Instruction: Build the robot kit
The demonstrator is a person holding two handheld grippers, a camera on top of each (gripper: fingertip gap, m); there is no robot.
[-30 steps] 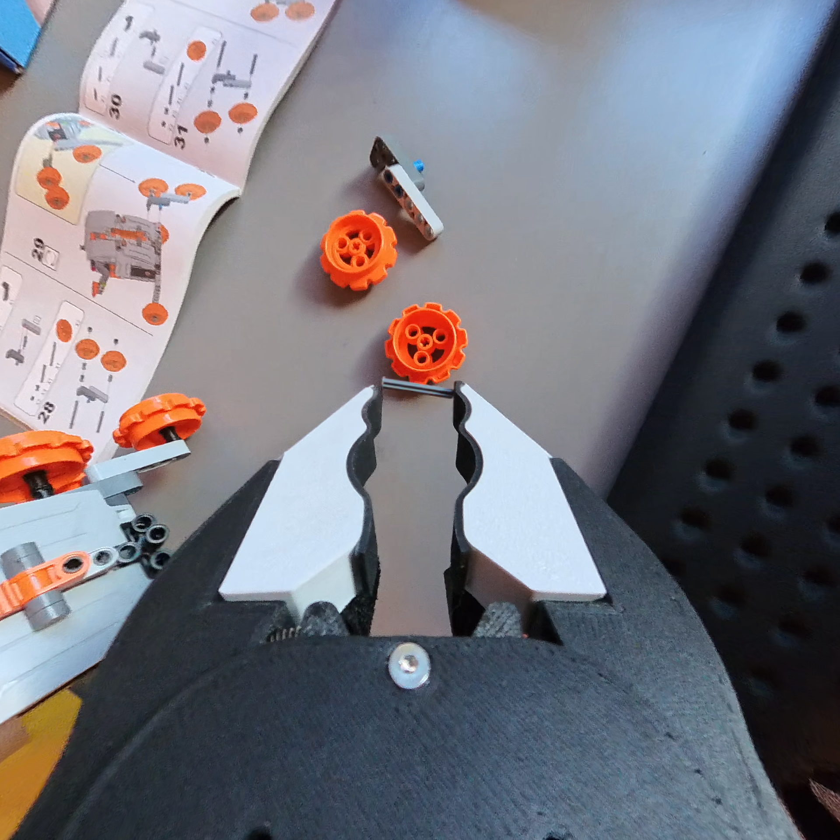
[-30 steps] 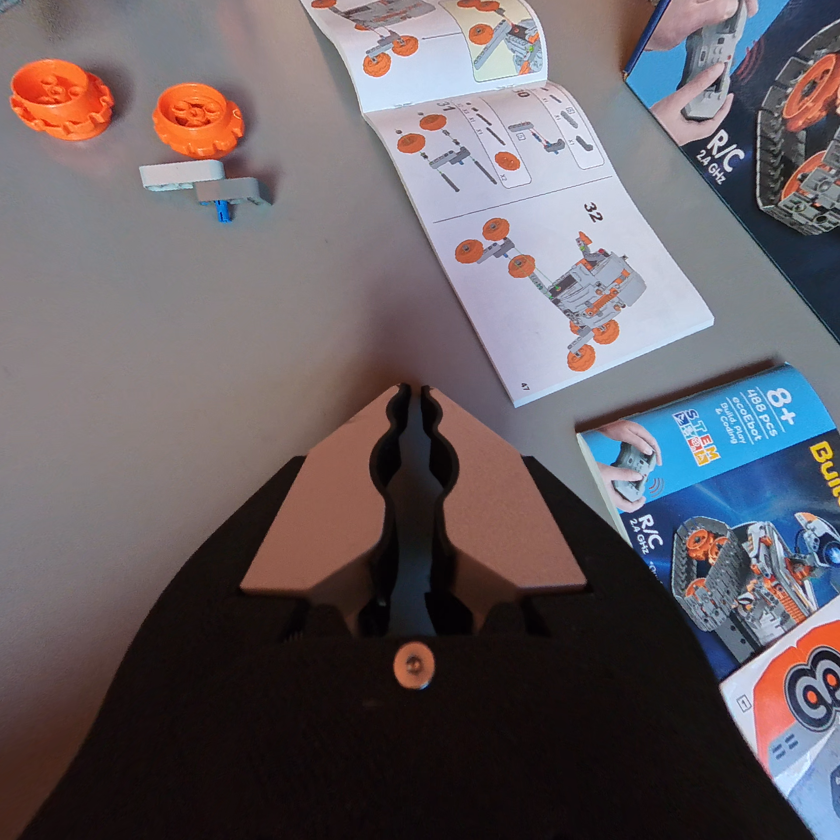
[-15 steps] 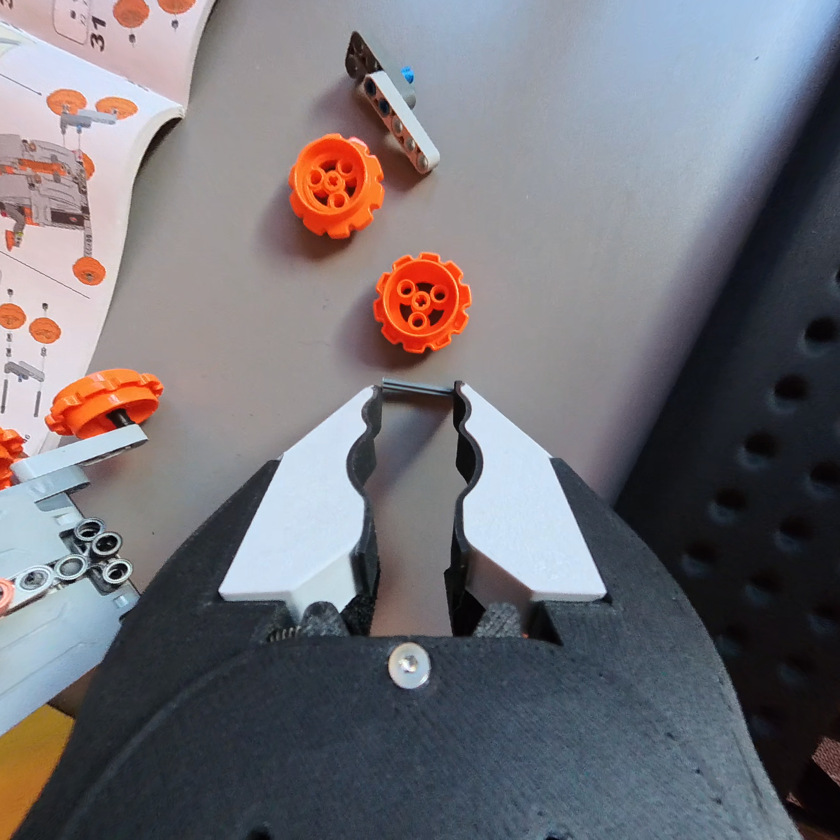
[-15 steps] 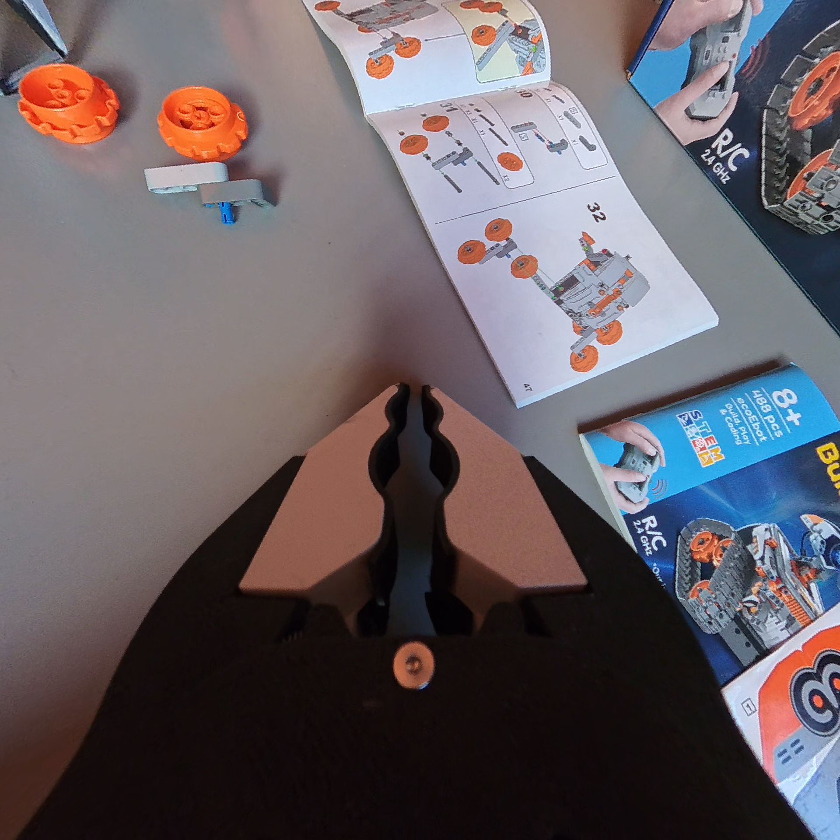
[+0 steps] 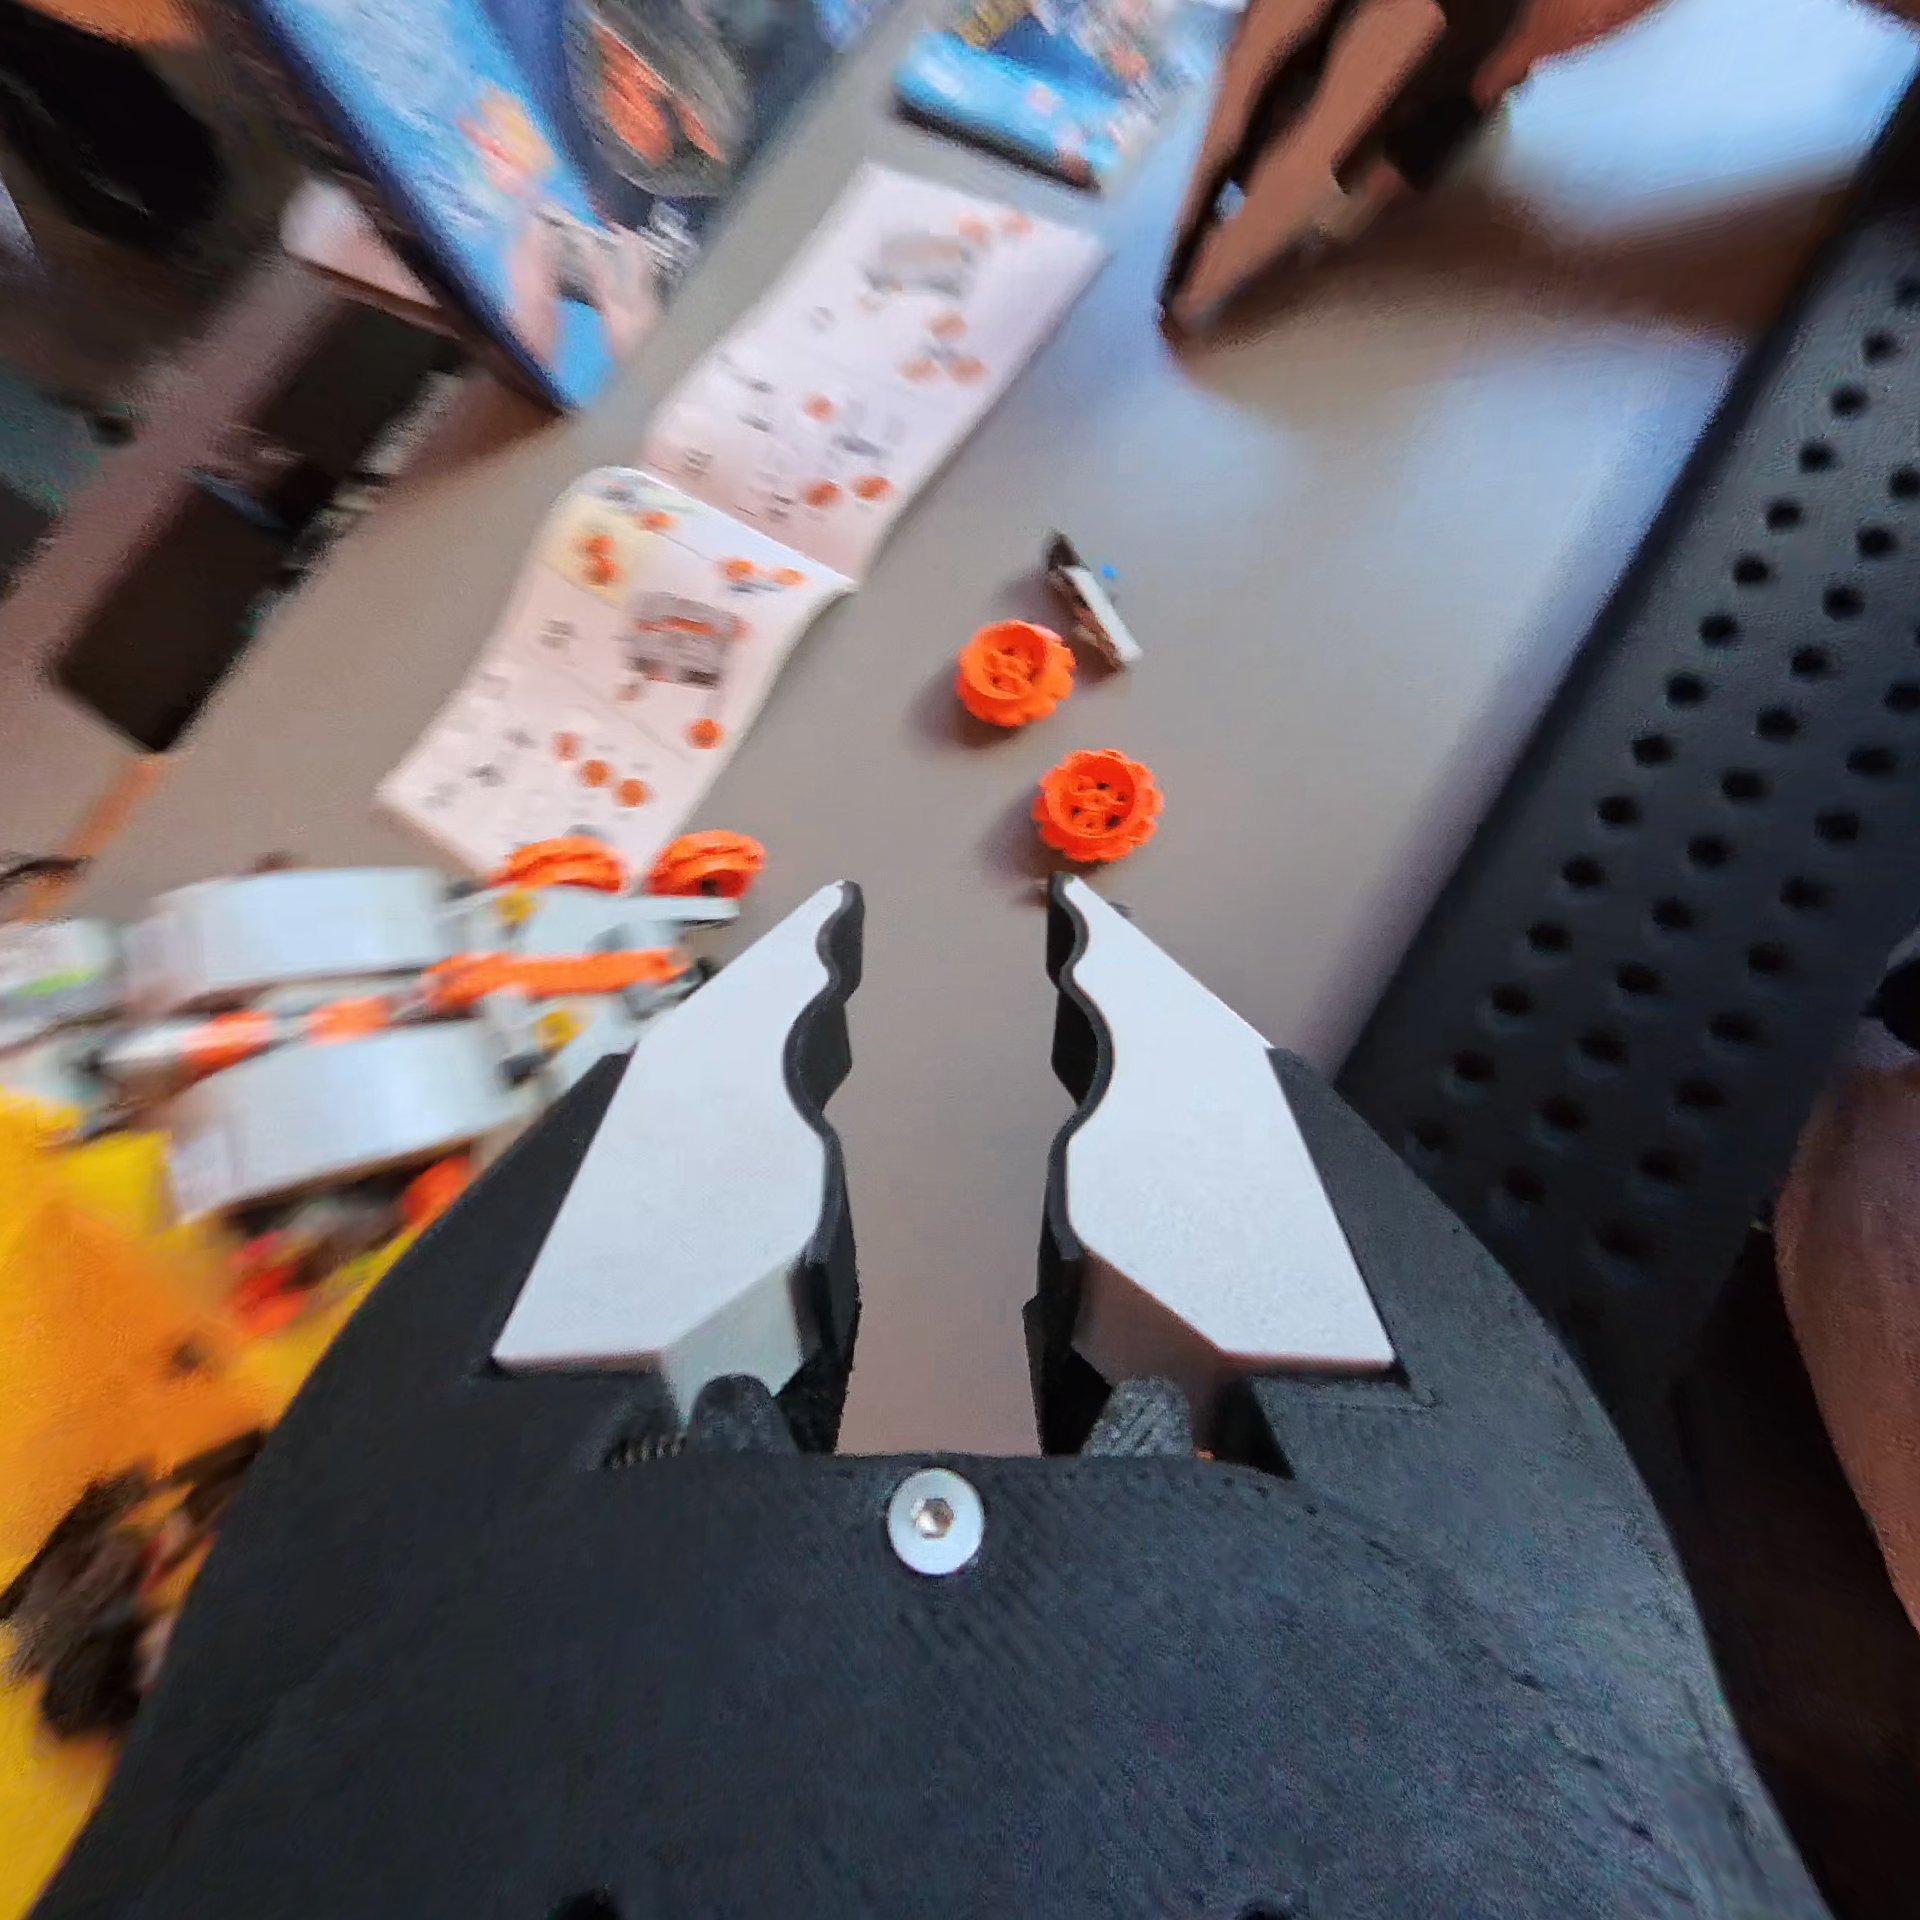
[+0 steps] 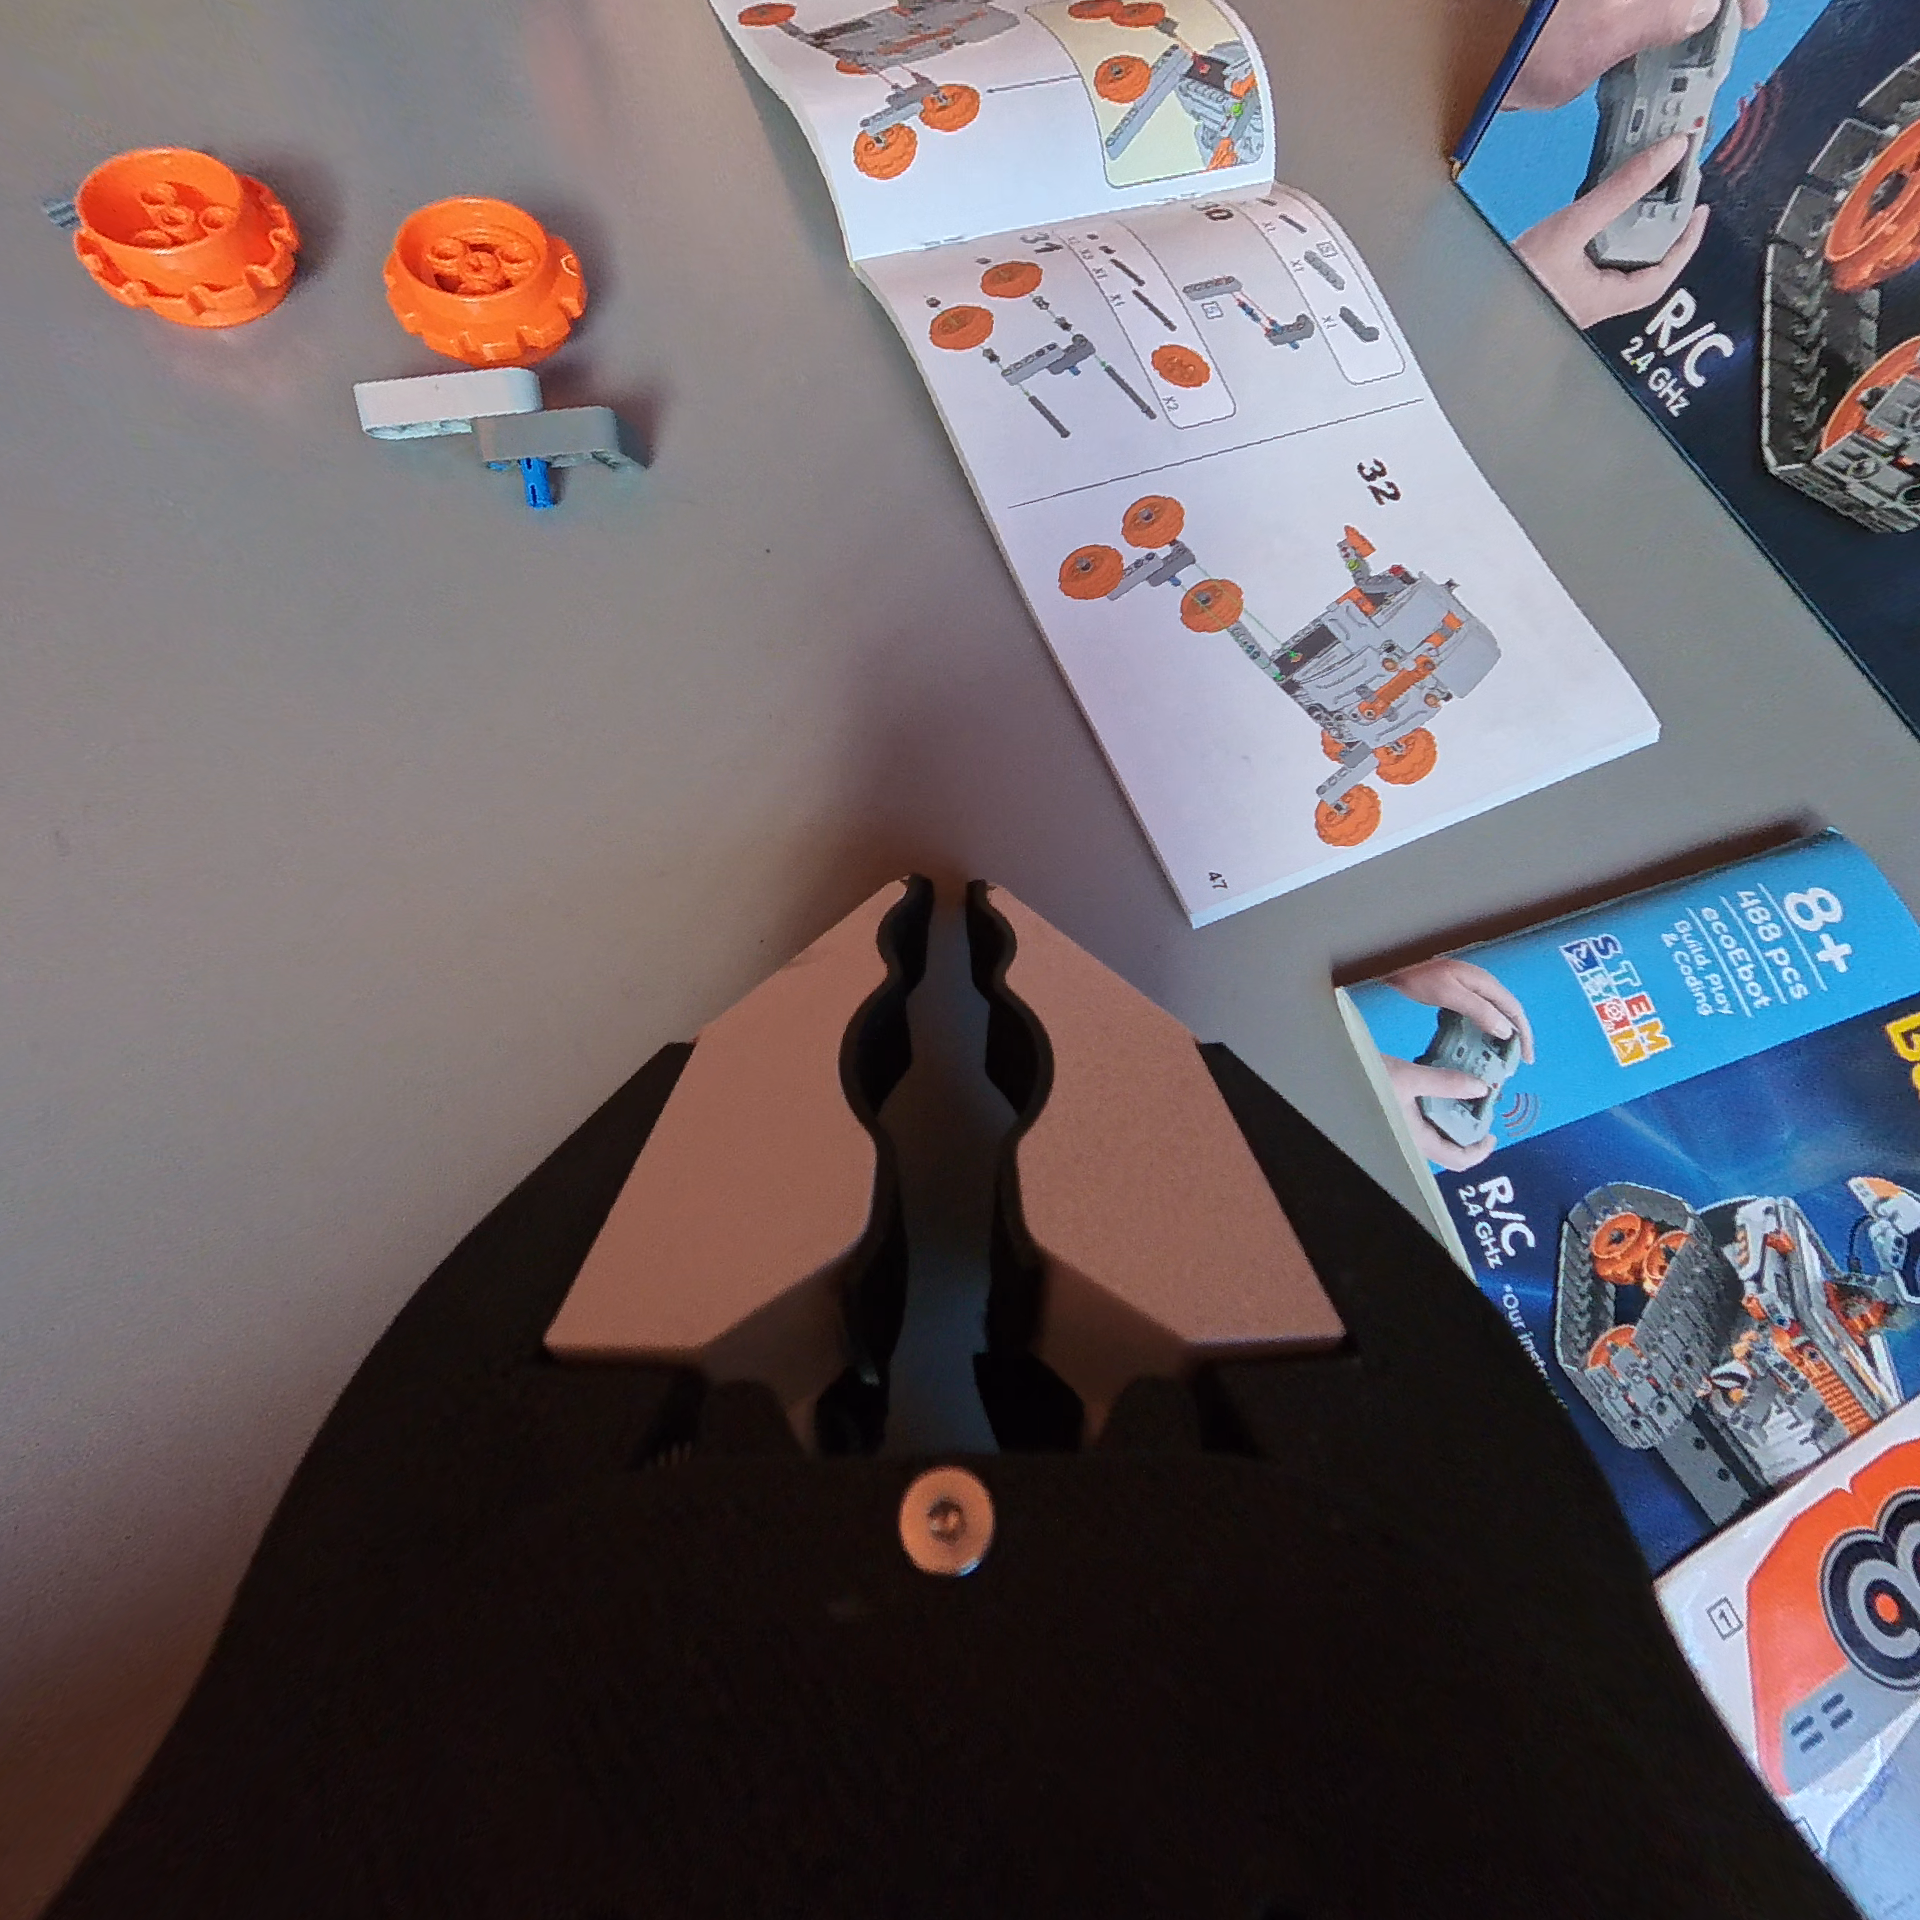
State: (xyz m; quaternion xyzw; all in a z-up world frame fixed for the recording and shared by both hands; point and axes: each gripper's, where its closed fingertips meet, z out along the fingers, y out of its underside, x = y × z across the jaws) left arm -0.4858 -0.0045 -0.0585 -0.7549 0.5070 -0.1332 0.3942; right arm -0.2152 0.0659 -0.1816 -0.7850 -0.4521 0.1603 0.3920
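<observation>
My left gripper (image 5: 956,894) is open and empty, low over the grey table (image 5: 1299,540); this view is blurred. Just past its right fingertip lies an orange toothed wheel (image 5: 1096,805), with a second orange wheel (image 5: 1013,672) and a grey beam piece (image 5: 1091,613) beyond. The right wrist view shows the same wheels at its far left, the left one (image 6: 182,239) with a small grey rod end (image 6: 57,208) beside it, the other (image 6: 483,281) next to the joined grey beams (image 6: 447,405) with a blue pin (image 6: 535,483). My right gripper (image 6: 943,883) is shut and empty above bare table.
An open instruction booklet (image 6: 1247,520) lies right of the wheels. A blue booklet (image 6: 1662,1143) and a toy box (image 6: 1766,260) lie at the right. A partly built grey and orange model (image 5: 343,997) and something yellow (image 5: 83,1299) are left of my left gripper; a black perforated surface (image 5: 1714,831) borders the table's right. Left tips to right tips: about 30 cm. The orange toothed wheel (image 5: 1096,805) lies some 12 cm from my left tips, 20 cm from my right tips. It turns up in the right wrist view (image 6: 155,200) as well.
The thin dark axle held across my left gripper's tips is gone and its jaws stand slightly wider. The left gripper has pulled back and tilted up. The right gripper has barely moved.
</observation>
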